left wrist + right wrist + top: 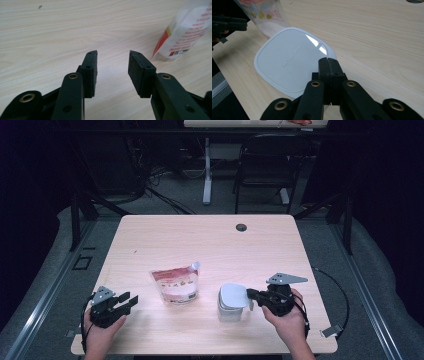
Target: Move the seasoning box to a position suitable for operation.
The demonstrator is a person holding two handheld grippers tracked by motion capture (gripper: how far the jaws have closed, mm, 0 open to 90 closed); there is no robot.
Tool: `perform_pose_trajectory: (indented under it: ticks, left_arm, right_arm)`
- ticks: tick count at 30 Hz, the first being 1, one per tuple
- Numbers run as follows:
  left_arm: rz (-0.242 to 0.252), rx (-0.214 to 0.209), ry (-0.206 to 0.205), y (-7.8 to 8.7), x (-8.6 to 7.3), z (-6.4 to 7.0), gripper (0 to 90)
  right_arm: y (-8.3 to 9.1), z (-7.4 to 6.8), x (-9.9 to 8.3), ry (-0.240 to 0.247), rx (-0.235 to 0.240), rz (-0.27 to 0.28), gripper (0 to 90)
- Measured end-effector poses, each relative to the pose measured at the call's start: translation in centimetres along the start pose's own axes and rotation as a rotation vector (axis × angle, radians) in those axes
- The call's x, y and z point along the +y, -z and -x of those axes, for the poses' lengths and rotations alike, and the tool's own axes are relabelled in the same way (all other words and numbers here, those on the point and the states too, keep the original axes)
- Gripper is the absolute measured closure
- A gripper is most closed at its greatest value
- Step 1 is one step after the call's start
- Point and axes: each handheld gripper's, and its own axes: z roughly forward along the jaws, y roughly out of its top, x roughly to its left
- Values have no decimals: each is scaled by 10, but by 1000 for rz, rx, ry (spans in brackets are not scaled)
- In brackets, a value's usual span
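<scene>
Pinched only by its tab, the lid (289, 62) could slip from the clamped right gripper (327, 60); left gripper (112, 67) gapes idle.

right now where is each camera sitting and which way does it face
High view: fixed above the person's side, looking forward and down on the table; both hands, left tongs and right tongs show.
Left gripper view: rides the left tongs, looking low across the wood past its open jaws to the pouch.
Right gripper view: rides the right tongs, shut on the white lid at its rim.
Shared: the pouch appears in all three; the high and right gripper views share the white lid.
</scene>
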Motion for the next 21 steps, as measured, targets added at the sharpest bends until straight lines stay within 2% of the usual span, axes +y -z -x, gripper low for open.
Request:
perform_pose_trajectory:
  ticks: [21]
  left_arm:
    - [0, 1, -1, 0, 0, 0, 594]
  right_arm:
    - [0, 2, -1, -27, 11, 4, 900]
